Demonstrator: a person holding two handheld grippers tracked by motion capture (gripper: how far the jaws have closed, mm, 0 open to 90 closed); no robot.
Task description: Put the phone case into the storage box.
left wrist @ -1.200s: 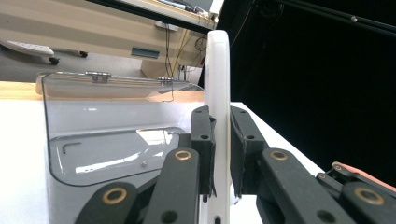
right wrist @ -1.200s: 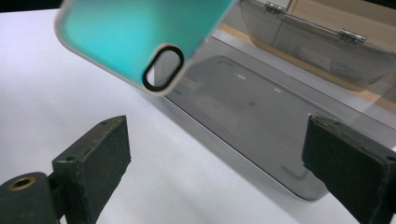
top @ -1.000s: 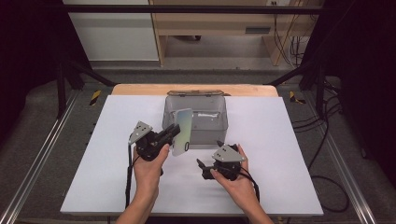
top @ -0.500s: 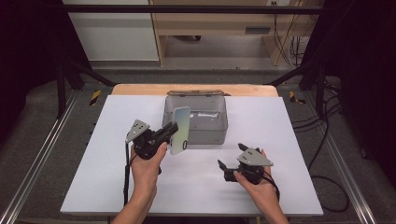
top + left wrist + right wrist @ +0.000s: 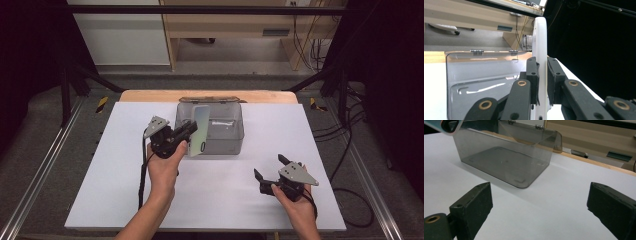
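A: How far along?

B: Partway, by the look of it. Nearest, right gripper (image 5: 270,175) low over the white table (image 5: 125,200), jaws spread wide, holding nothing, well apart from the box. Farther on, left gripper (image 5: 190,129) clamped on a thin white card (image 5: 201,131), upright, edge-on.

A: And the card's place?

B: Raised at the near left corner of the clear grey box (image 5: 225,137), not yet inside. Lid (image 5: 529,131) folded back.

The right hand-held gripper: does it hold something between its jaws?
No, the right hand-held gripper has its jaws wide apart, with bare white table between them.
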